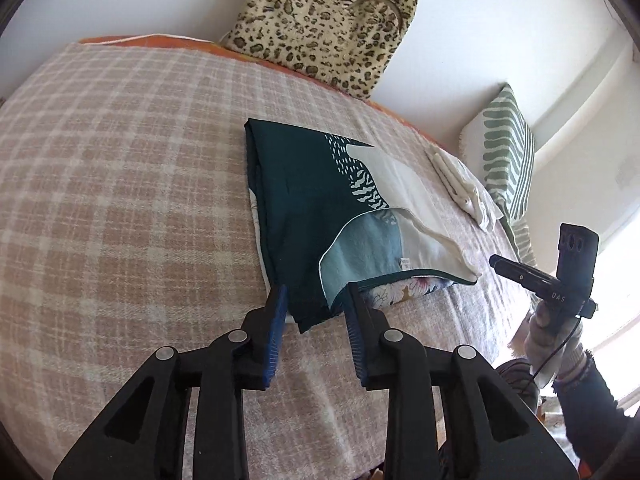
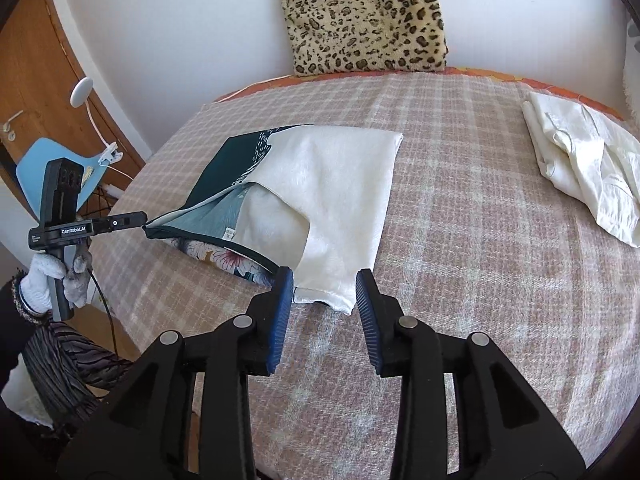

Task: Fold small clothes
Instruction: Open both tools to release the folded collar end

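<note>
A folded cloth, dark teal with light blue and cream panels (image 1: 316,208), lies on the checked blanket; in the right wrist view its cream side (image 2: 332,200) faces me. My left gripper (image 1: 318,300) is open, its blue pads either side of the cloth's near dark corner. My right gripper (image 2: 324,284) is open, its pads either side of the cream near corner. Each gripper also shows from the side in the other view, the left one (image 2: 120,222) at the cloth's left edge and the right one (image 1: 516,270) off its right corner.
The beige checked blanket (image 1: 120,200) covers the bed. A crumpled white garment (image 2: 588,168) lies at the far right. A leopard-print cushion (image 2: 364,16) leans on the back wall, a green striped pillow (image 1: 508,164) beside it. A wooden door and a blue guitar (image 2: 56,160) stand left.
</note>
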`<state>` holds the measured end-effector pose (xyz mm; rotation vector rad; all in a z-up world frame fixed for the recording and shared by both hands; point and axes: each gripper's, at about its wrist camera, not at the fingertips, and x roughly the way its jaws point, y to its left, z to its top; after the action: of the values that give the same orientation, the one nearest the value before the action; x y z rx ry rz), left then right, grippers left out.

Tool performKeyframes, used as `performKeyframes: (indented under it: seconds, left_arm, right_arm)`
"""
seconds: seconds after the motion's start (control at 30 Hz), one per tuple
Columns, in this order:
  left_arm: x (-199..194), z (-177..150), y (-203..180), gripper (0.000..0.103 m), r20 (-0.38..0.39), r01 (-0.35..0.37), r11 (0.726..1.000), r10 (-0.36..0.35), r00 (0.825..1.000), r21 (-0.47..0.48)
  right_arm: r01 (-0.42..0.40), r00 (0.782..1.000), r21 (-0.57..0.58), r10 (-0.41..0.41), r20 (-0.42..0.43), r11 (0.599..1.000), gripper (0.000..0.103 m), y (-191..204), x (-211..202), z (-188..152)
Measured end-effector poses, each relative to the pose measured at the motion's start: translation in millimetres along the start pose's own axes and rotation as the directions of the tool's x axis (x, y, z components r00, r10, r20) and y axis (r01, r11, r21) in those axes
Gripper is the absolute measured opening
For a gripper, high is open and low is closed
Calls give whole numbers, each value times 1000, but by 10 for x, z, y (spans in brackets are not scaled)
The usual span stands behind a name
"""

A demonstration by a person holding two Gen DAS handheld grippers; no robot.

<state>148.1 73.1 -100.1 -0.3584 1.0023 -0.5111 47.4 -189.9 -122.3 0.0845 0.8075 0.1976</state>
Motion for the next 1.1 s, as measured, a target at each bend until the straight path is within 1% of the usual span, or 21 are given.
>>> performKeyframes:
  seconds: [0.03, 0.1, 0.17, 0.23, 0.3, 0.33, 0.4, 0.43, 0.47, 0.53, 0.63, 0.73, 0.8, 0.87, 0.93, 0.97, 1.03, 1.1]
  left_arm:
    - [36, 4, -3, 35, -11, 9, 1000, -9, 1000, -18]
    - [107, 2, -12, 35, -30, -13, 999, 12, 999, -31]
    - [171, -7, -25, 35, -49, -27, 999, 25, 999, -37]
    - [199, -25, -63, 34, -45, -65, 998, 64, 997, -9]
    - [221, -46, -153, 31, -33, -118, 991, 121, 992, 59]
    - [219, -63, -199, 20, -22, -137, 985, 140, 990, 100]
    - [234, -82, -308, 14, -7, -192, 964, 197, 980, 185]
    - [241, -86, -351, 10, 5, -214, 949, 219, 976, 232]
    - [243, -104, -388, 10, 10, -235, 934, 241, 971, 270]
    - [258, -144, -404, 10, 5, -260, 912, 272, 962, 319]
    - [296, -210, -350, 10, -28, -259, 904, 285, 958, 339]
    - [259, -225, -337, 11, -36, -263, 900, 293, 955, 347]
    - [150, -192, -355, 11, -20, -250, 911, 271, 962, 327]
    - [37, -144, -410, 11, 12, -226, 922, 234, 972, 315]
    - [-36, -75, -462, 11, 56, -219, 928, 213, 976, 300]
    - [-46, -41, -476, 11, 67, -211, 933, 201, 977, 291]
    - [-4, 12, -499, 11, 80, -219, 935, 205, 976, 278]
    - [69, 32, -508, 11, 77, -221, 938, 207, 975, 268]
  right_arm:
    - [-14, 1000, 42, 14, 0, 999, 38, -46, 9, 9]
    - [-62, 998, 131, 63, -7, 989, 38, -146, 63, 20]
    - [-64, 997, 187, 70, -24, 980, 38, -191, 146, 14]
    - [-55, 997, 196, 66, -50, 979, 38, -181, 243, -3]
    - [-45, 996, 191, 59, -72, 981, 38, -145, 332, -26]
    - [-41, 995, 189, 58, -85, 981, 38, -131, 374, -37]
    - [-38, 994, 184, 56, -95, 982, 30, -91, 425, -54]
    - [-40, 993, 174, 58, -102, 984, 15, -61, 442, -59]
    - [-38, 993, 162, 56, -108, 986, 10, -28, 453, -59]
    - [-17, 992, 122, 32, -120, 992, 8, 44, 455, -65]
    - [52, 986, 52, -44, -161, 997, 7, 106, 475, -72]
    - [73, 981, 23, -67, -180, 997, 7, 81, 452, -71]
    - [64, 981, -7, -65, -183, 998, 7, 87, 385, -50]
    - [46, 988, -25, -50, -148, 999, 7, 99, 258, 18]
    - [-8, 996, -23, 5, -89, 1000, 7, 99, 117, 145]
    - [-15, 998, -21, 14, -58, 1000, 7, 100, 76, 222]
    - [-29, 1000, -19, 29, -12, 999, 7, 115, 63, 421]
    - [-28, 1000, -24, 28, 13, 999, 7, 150, 154, 643]
